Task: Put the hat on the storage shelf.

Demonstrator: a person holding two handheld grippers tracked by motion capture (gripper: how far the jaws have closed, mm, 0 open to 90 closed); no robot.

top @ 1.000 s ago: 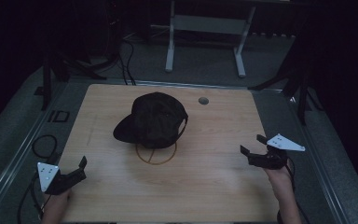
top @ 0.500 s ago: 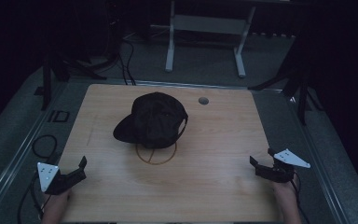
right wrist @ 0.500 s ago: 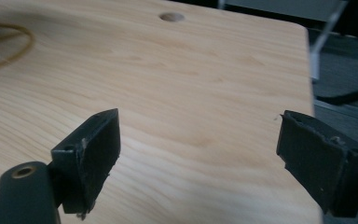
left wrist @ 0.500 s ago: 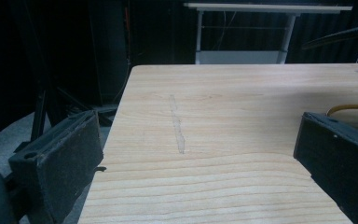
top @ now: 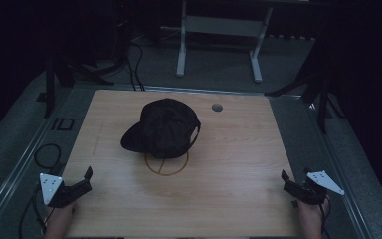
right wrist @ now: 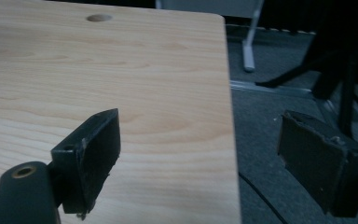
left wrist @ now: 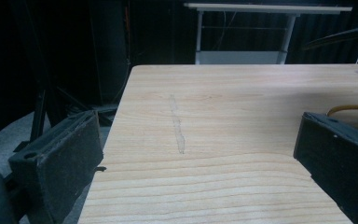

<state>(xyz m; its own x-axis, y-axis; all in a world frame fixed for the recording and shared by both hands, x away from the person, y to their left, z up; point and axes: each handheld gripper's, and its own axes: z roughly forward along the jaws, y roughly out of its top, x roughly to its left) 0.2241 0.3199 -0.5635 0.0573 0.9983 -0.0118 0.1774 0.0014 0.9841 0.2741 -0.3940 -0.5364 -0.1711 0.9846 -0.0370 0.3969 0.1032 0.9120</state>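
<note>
Black cap (top: 163, 128) sat near the table's (top: 238, 164) middle, toward the far edge, over a thin brass-colored ring (top: 166, 167). Left gripper (top: 82, 181) hung at the near left corner, jaws apart, nothing between them. Right gripper (top: 289, 183) straddled the right edge near the front corner, jaws wide apart, empty. Bare wood lay open between both grippers and the cap.
</note>
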